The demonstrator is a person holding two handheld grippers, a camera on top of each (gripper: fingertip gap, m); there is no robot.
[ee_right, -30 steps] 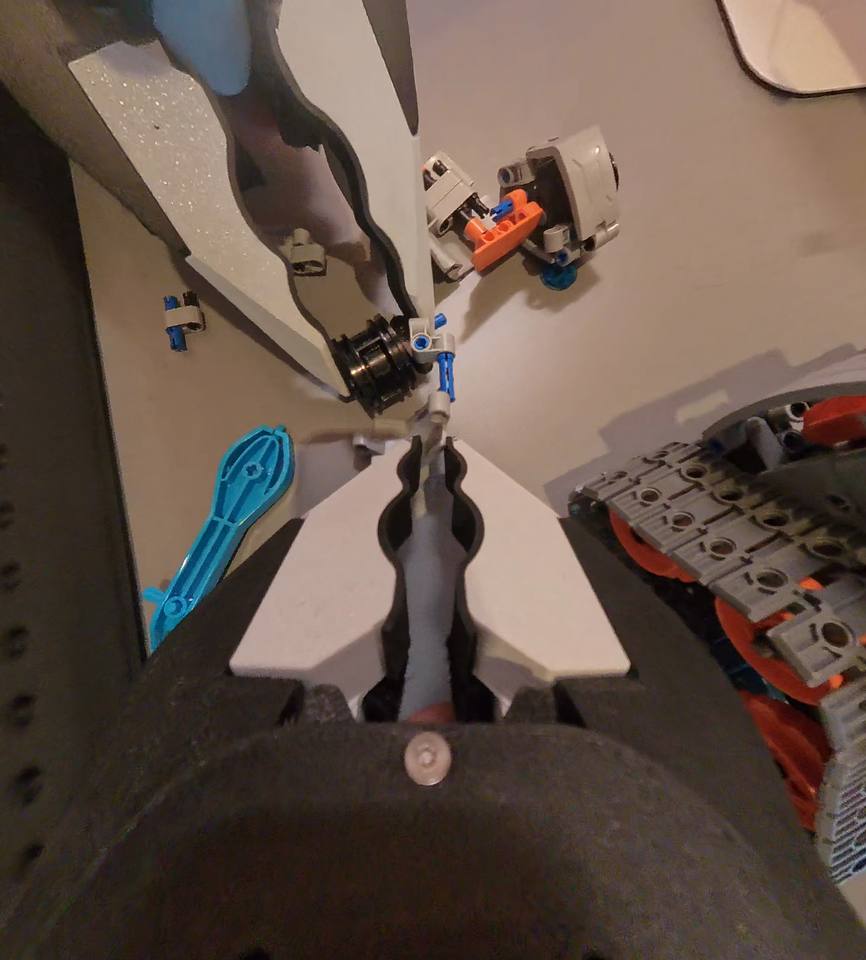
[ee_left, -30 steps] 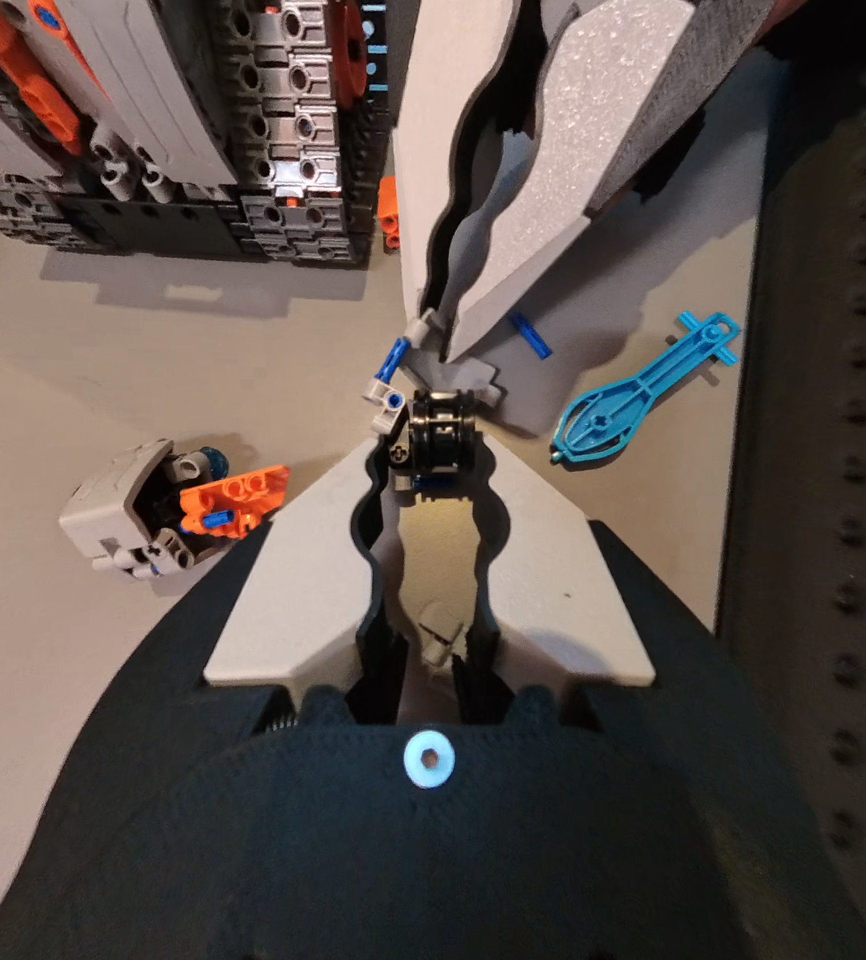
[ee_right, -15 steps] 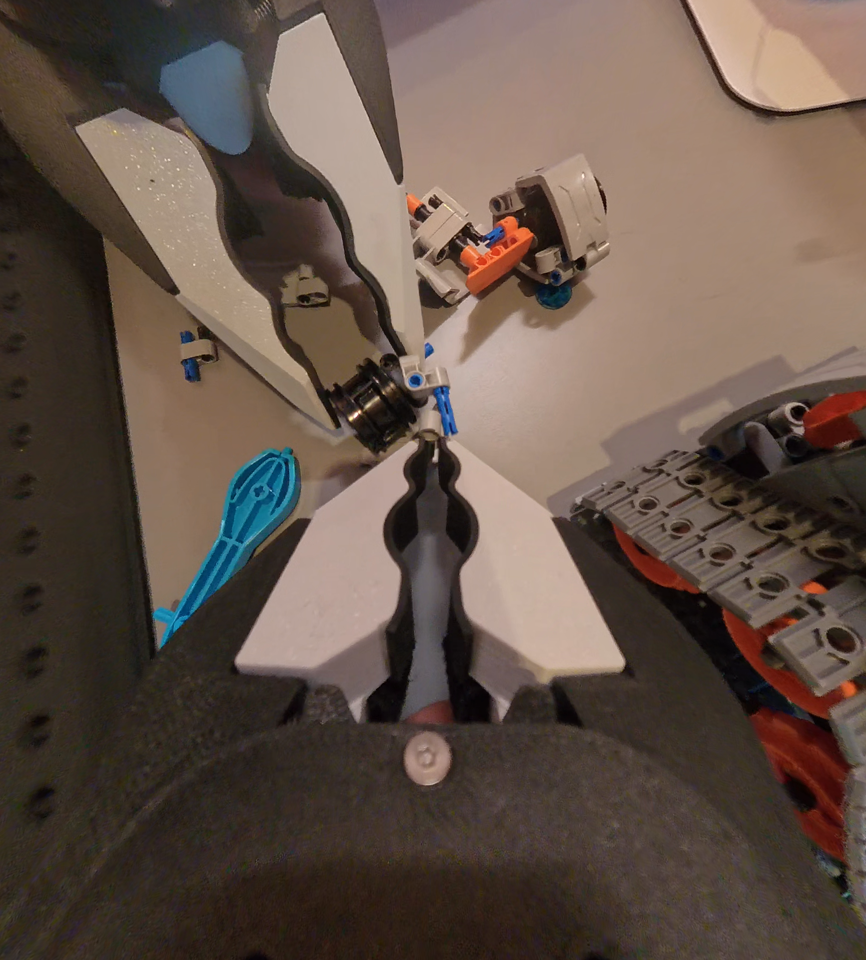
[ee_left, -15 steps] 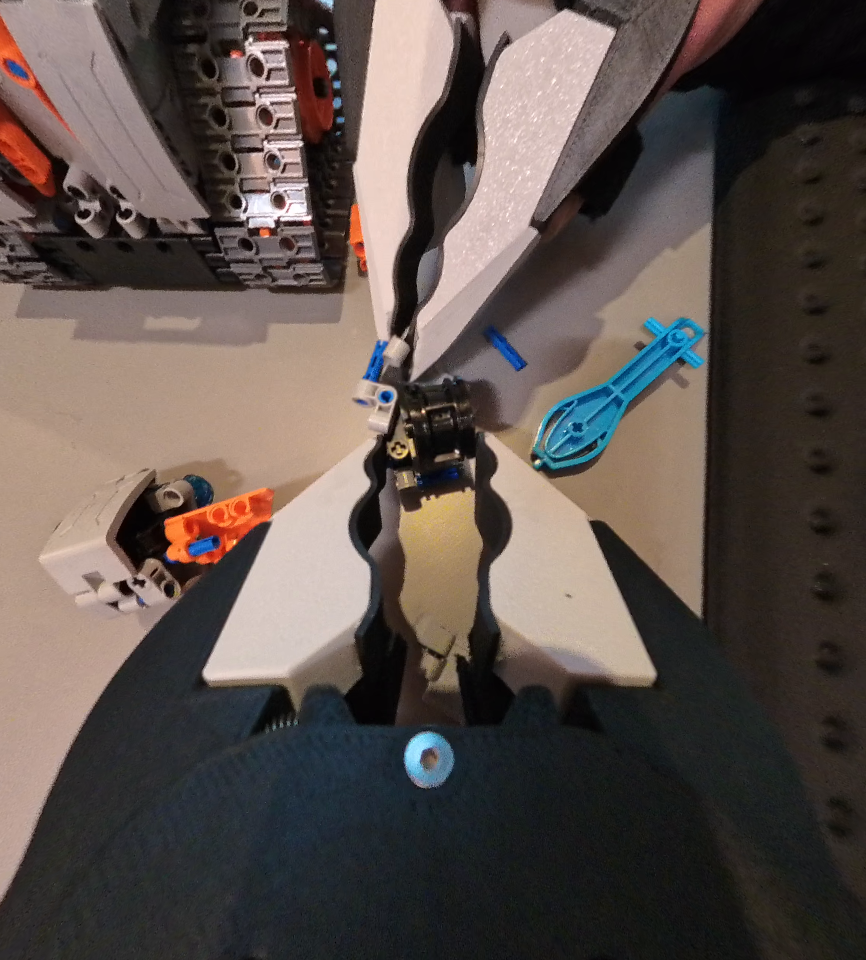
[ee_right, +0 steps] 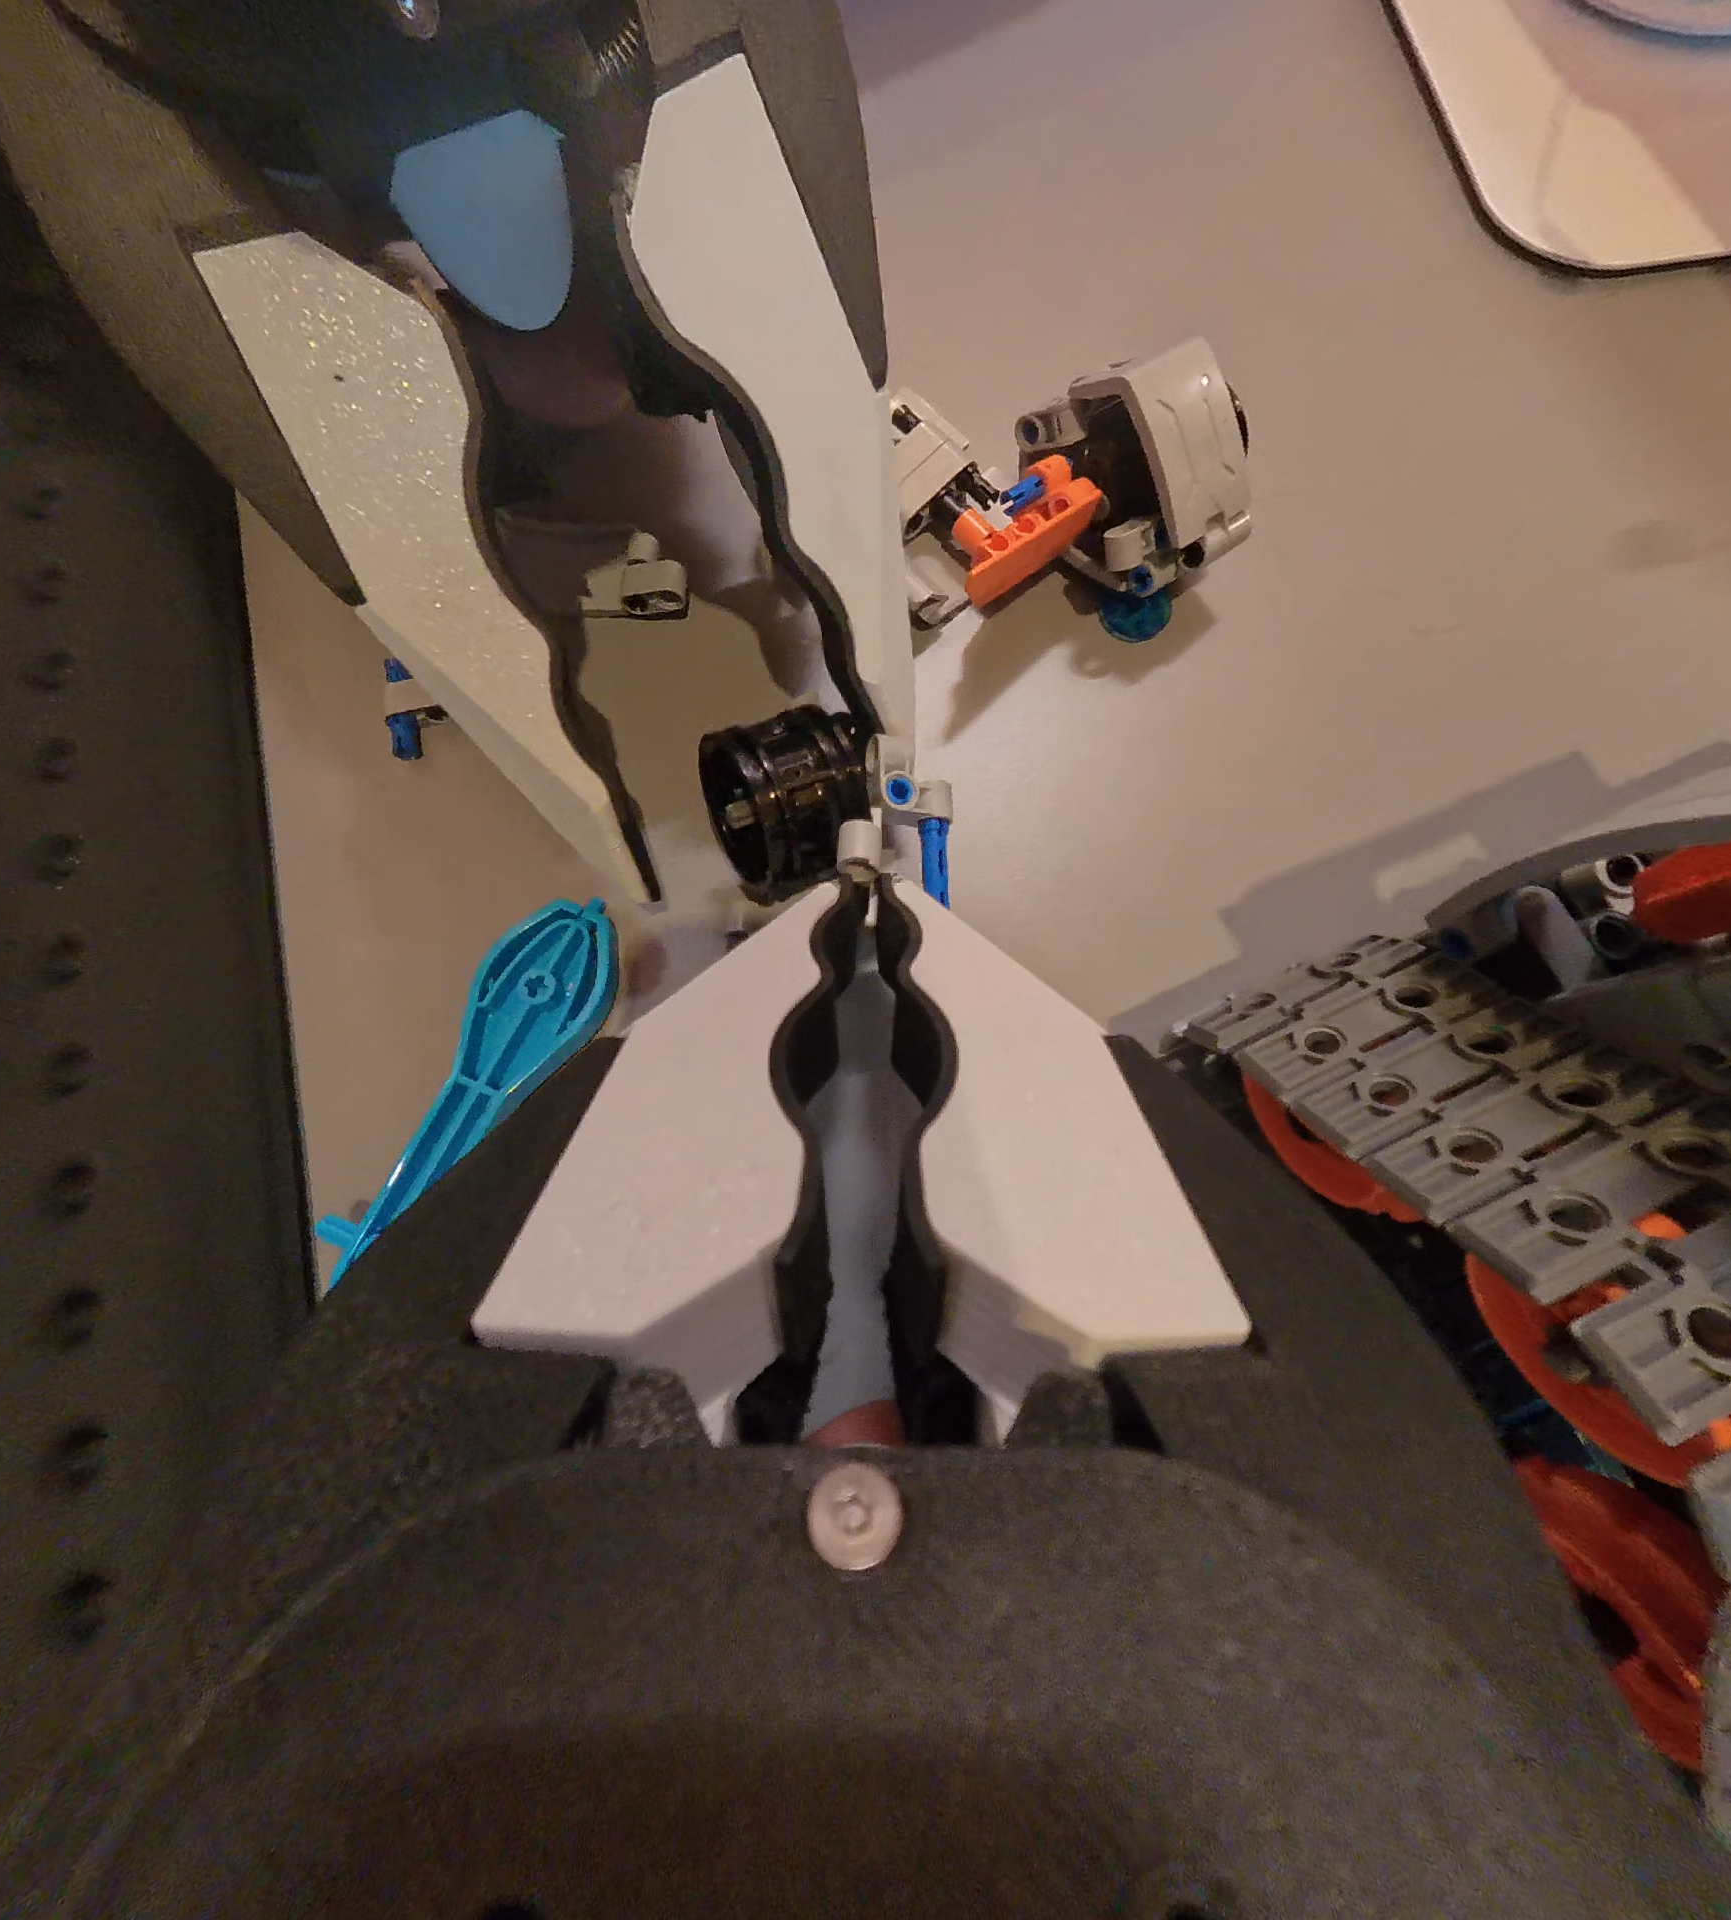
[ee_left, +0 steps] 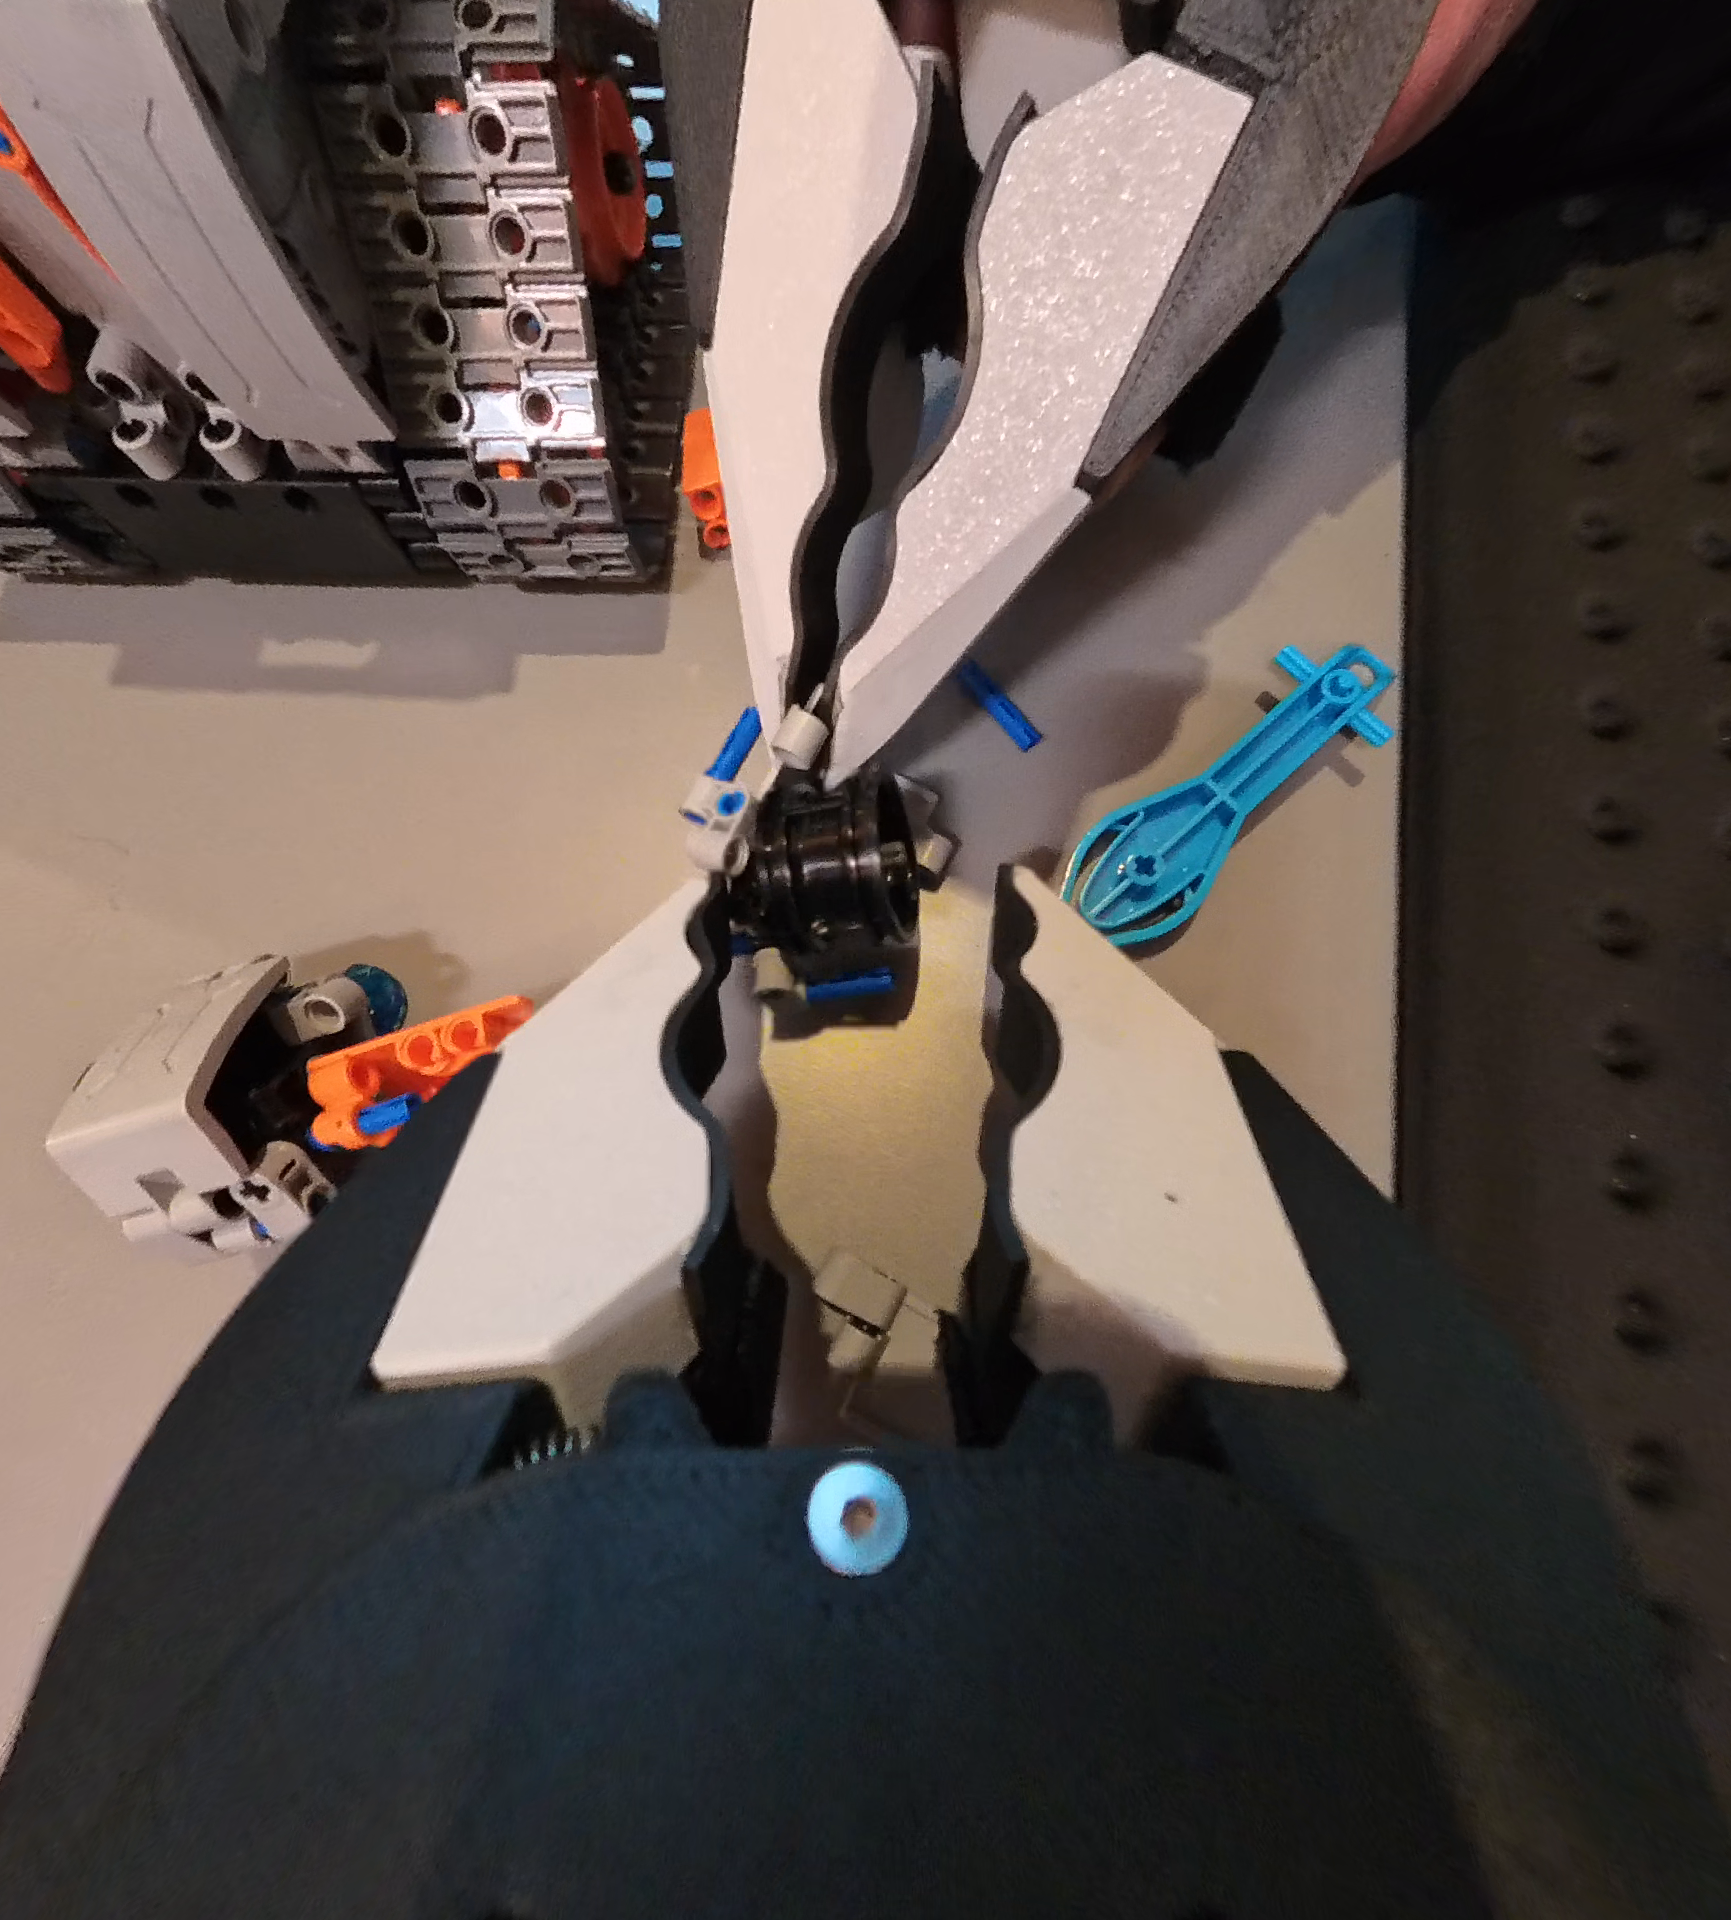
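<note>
A small assembly hangs between the two grippers: a black wheel hub [ee_left: 830, 868] with grey connectors and blue pins [ee_left: 721, 800] on its side. My right gripper [ee_right: 866, 904] is shut on a thin grey connector [ee_right: 858, 847] that sticks out of this assembly. In the left wrist view it comes down from the top [ee_left: 804, 727]. My left gripper [ee_left: 856, 894] is open, its tips on either side of the hub. One finger [ee_right: 871, 623] is against the hub [ee_right: 778, 800]. The other finger [ee_right: 570, 769] stands apart from it.
A large grey and orange tracked model [ee_left: 445, 312] [ee_right: 1463, 1143] stands on the beige table. A grey and orange sub-assembly [ee_left: 248, 1112] [ee_right: 1100, 499], a teal separator tool [ee_left: 1214, 800] [ee_right: 518, 1039], a blue pin [ee_left: 996, 717] and a grey connector [ee_right: 632, 587] lie loose. A black studded mat [ee_left: 1619, 935] borders the table. Less than 4 cm separates the two grippers' tips.
My left gripper was shut on the black hub and has now opened off it. My right gripper has stayed shut on the grey connector. Both grippers have shifted slightly over the table.
</note>
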